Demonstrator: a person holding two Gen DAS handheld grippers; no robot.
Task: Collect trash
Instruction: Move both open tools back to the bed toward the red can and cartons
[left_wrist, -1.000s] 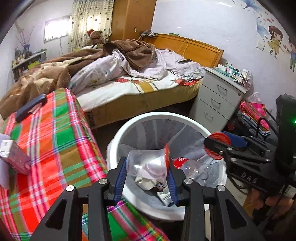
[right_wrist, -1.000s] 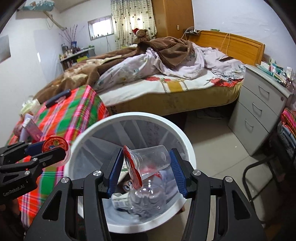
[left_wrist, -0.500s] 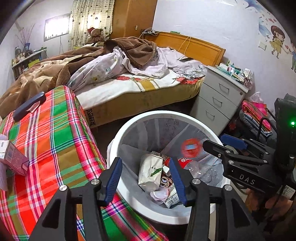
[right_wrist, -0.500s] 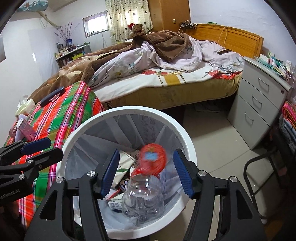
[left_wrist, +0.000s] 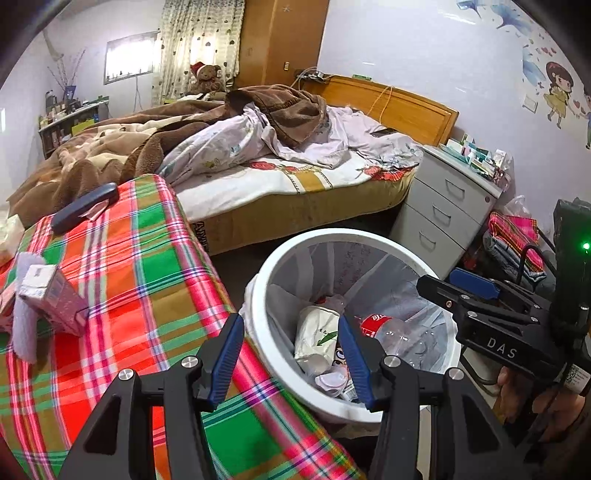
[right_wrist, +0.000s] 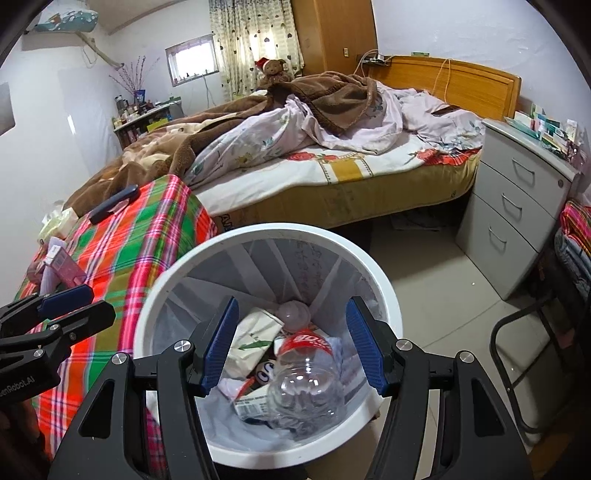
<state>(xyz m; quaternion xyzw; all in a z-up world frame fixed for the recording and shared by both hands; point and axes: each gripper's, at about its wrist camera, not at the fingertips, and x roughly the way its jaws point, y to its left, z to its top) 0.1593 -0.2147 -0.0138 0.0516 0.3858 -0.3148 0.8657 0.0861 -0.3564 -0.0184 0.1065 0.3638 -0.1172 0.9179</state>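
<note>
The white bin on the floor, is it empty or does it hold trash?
It holds trash: inside the white bin lie a clear bottle, a paper cup and wrappers.

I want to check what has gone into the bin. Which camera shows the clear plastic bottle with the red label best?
The right wrist view: the bottle lies there almost whole, between the open fingers of the right gripper. The left wrist view shows only its label end, partly behind a finger of the left gripper.
</note>
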